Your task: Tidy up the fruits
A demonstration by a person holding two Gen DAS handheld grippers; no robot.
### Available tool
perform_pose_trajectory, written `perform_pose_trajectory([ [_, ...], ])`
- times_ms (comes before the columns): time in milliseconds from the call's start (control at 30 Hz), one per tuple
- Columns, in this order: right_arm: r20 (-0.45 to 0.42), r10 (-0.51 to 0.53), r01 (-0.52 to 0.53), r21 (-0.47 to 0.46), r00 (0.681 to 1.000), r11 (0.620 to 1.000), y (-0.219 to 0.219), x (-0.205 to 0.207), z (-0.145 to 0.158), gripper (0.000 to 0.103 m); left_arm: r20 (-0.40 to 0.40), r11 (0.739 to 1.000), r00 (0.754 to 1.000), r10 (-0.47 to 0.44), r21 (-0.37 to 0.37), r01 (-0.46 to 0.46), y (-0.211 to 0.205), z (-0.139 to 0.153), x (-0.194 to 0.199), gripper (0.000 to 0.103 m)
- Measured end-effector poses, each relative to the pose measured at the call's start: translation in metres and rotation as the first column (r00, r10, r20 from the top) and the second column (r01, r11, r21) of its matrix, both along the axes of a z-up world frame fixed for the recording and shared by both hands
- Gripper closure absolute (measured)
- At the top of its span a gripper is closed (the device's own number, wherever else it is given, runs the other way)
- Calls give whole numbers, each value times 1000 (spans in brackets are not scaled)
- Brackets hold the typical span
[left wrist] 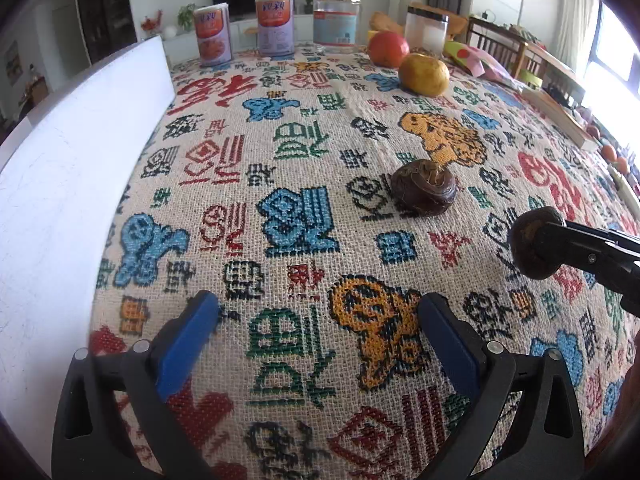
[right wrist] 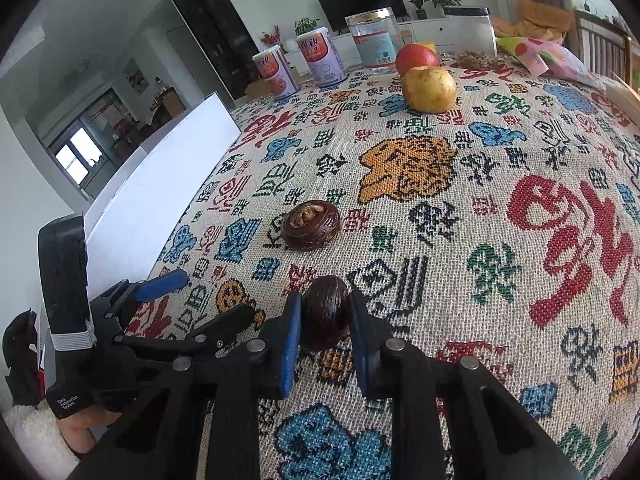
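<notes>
A dark brown water chestnut (right wrist: 325,312) sits between the blue pads of my right gripper (right wrist: 325,300), which is shut on it just above the patterned cloth. In the left wrist view that right gripper (left wrist: 544,240) comes in from the right edge with the held chestnut (left wrist: 530,246). A second water chestnut (left wrist: 424,194) (right wrist: 310,225) lies free on the cloth, stem up. A yellow pear (left wrist: 424,75) (right wrist: 429,90) and a red apple (left wrist: 387,49) (right wrist: 416,58) rest at the far end. My left gripper (left wrist: 319,304) (right wrist: 200,300) hangs open over the near cloth, holding nothing.
A white board (left wrist: 72,184) runs along the table's left edge. At the back stand two cans (left wrist: 212,36) (left wrist: 275,26), a glass jar (left wrist: 335,20) and a clear plastic tub (left wrist: 426,30). A pink snack bag (left wrist: 480,60) and wooden chairs (left wrist: 500,44) are at the far right.
</notes>
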State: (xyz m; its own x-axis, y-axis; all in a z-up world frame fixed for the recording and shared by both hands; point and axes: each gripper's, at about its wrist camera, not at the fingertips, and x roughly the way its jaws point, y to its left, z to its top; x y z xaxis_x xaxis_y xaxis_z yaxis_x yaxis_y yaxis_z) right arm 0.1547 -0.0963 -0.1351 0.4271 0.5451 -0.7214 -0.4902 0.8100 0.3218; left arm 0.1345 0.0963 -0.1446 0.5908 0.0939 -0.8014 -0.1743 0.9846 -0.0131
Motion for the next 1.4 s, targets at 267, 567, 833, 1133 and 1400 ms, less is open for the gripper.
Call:
perform_pose_trajectory([
  [267,310,72,151,-638,948,755,-22,20,30,80,0,1000,1000,0,2,0,0,0,0,2],
  [567,272,103,62,-538,957,840,-5,13,12,41,0,1000,1000,0,2,0,0,0,0,2],
  [833,183,-401,419,-70,898,905,-142,1,30,33,0,1000,1000,0,3,0,0,0,0,2],
  [1133,-1,-534,533,48,846,845,-175,11,11,33,-15,994,994,-111,-24,110,-19,4,10,4],
  [1400,-67,-594,597,136,802,790,-201,2,3,33,-9,983,984,-180,45,181,-53,7,66,35],
])
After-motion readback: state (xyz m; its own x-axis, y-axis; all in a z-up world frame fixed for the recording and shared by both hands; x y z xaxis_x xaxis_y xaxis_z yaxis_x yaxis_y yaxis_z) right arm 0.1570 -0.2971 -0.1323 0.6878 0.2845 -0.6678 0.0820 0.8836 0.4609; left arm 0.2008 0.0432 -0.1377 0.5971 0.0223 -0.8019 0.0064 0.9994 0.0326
